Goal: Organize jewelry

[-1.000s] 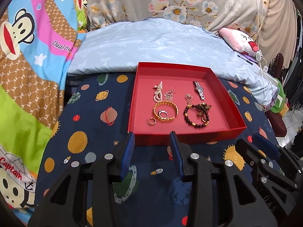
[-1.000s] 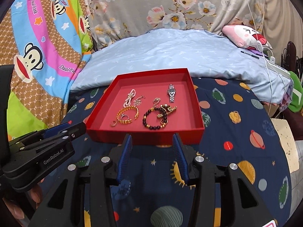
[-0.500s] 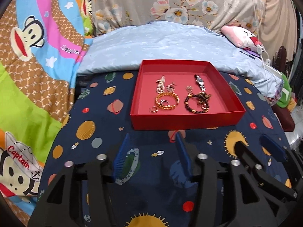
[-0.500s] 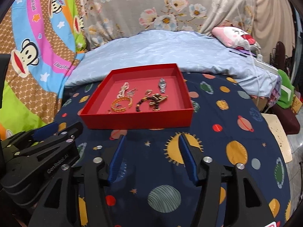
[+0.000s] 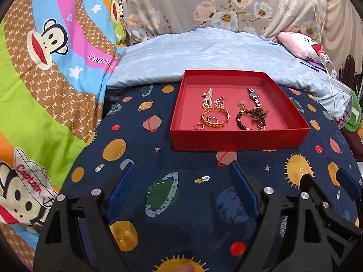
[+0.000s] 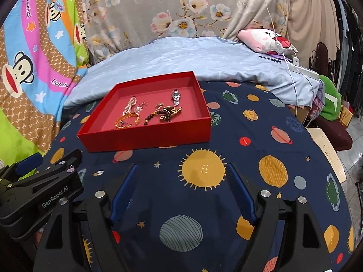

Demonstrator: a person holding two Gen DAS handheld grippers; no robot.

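A red tray [image 5: 238, 137] sits on a dark blue space-print cloth; it also shows in the right wrist view [image 6: 145, 140]. Inside lie a gold bracelet [image 5: 214, 119], a dark bead bracelet [image 5: 249, 119], a silver watch [image 5: 254, 96], a pearl piece [image 5: 207, 98] and small rings. My left gripper [image 5: 181, 189] is open and empty, well short of the tray's front wall. My right gripper [image 6: 182, 190] is open and empty, also back from the tray. The left gripper's body [image 6: 40, 195] shows at lower left of the right wrist view.
A light blue pillow [image 5: 204, 54] lies behind the tray. A cartoon monkey blanket [image 5: 45, 68] covers the left side. A pink plush [image 6: 265, 39] and white cables [image 6: 292, 59] lie at the back right. The bed's edge drops off at the right [image 6: 326, 149].
Both grippers have pulled back from the tray and opened wider. The tray and jewelry have not moved.
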